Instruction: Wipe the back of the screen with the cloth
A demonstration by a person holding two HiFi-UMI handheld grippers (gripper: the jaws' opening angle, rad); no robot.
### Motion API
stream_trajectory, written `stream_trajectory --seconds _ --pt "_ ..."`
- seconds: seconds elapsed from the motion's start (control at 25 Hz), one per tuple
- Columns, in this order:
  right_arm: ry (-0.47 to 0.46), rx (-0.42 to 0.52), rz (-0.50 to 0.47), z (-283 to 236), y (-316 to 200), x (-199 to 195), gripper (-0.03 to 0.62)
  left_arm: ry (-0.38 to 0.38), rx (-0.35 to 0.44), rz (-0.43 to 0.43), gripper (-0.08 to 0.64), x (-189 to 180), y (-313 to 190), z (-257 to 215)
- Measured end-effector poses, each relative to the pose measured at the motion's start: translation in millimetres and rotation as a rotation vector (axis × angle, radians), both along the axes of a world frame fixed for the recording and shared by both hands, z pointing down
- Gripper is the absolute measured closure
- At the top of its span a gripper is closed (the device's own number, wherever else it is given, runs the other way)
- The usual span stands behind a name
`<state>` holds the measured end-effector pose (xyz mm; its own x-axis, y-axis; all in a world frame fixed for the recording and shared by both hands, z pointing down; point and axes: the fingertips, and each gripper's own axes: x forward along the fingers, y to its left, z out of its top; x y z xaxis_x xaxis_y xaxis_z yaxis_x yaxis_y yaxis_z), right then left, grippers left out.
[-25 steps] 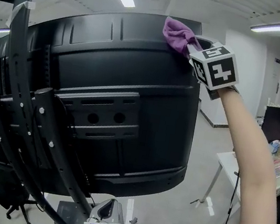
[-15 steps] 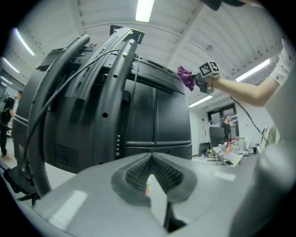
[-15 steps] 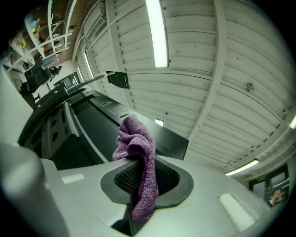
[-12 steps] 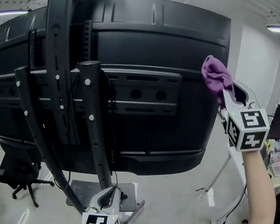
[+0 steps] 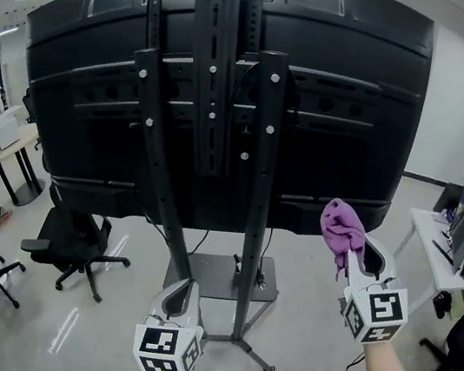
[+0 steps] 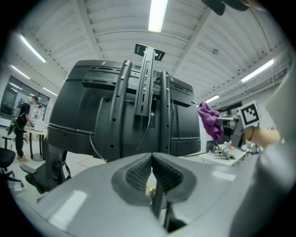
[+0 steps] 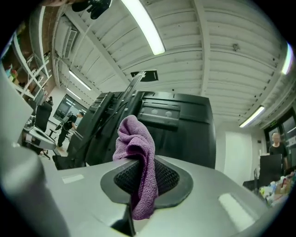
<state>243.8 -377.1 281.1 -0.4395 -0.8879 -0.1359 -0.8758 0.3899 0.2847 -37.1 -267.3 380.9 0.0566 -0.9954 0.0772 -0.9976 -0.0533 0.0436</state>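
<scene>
A: Where is the purple cloth (image 5: 341, 226)?

B: In the right gripper (image 5: 349, 254), whose jaws are clamped on it. It is bunched. Its long axis runs along the jaws, with the bulk bulging past the tips and pointing up at the screen (image 5: 350, 112). In the right gripper view a short tail hangs down between the pads.

A: Is it on the panel?

B: It sits near the lower right corner, just under the bottom edge. I cannot tell whether it touches.

A: How does the screen stand?

B: Upright, with its black back facing the camera and its long axis running left to right. It is bolted to a black floor stand (image 5: 254, 184), whose uprights cross the middle of the back.

A: And the left gripper (image 5: 182, 291)?

B: It is held low in front of the stand's base, pointing at the screen. Its jaws are pressed together with nothing between them.

A: What is around it?

B: An office chair (image 5: 72, 246) on the left and a white desk (image 5: 436, 258) on the right.
</scene>
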Motion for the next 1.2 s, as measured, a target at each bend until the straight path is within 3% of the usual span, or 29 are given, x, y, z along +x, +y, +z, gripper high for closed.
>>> stream_trajectory --seconds 0.28,0.64,0.96,1.2 --pt "-0.054 -0.124 -0.109 70.1 80.7 -118.1 0.540 -0.003 -0.019 -0.072 0.552 -81.6 92.0 13.7" --pt "-0.055 -0.164 -0.306 85.6 141.1 -276.3 0.538 -0.011 -0.024 -0.186 0.552 -174.2 162.5 12.6" --pt "-0.094 -0.140 -0.399 76.8 127.3 -410.5 0.539 0.006 -0.007 -0.274 0.552 -268.4 162.4 15.2" --pt "-0.111 -0.097 -0.318 61.5 77.1 -488.1 0.538 -0.040 0.004 -0.232 0.552 -337.7 127.9 4.6"
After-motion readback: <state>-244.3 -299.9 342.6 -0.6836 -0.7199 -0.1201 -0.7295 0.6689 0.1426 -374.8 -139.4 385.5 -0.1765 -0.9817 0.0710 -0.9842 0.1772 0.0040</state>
